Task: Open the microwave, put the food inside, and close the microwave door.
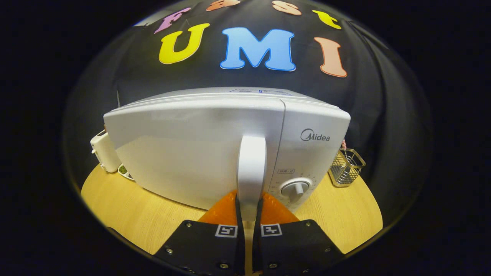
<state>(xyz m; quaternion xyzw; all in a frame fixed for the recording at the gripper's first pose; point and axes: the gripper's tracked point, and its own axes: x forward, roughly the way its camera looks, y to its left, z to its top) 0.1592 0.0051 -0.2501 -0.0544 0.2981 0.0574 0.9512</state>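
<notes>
Recording booth, perhaps mock kitchen, microwave [215,145], wooden table [126,214], cloth wall [383,115]

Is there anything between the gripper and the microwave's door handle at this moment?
Nothing visible. The gripper has its fingers closed on the lower end of the door handle, one on each side. The microwave door looks shut or nearly so.

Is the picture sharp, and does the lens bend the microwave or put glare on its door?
Gripper view: the fisheye lens bows the microwave, so its top edge curves; the door shows soft, pale reflections, no harsh glare; the handle, clamped between the fingers of the gripper, looks stretched and oversized; the dial and wooden table stay sharp; light falls off toward the rim.
</notes>
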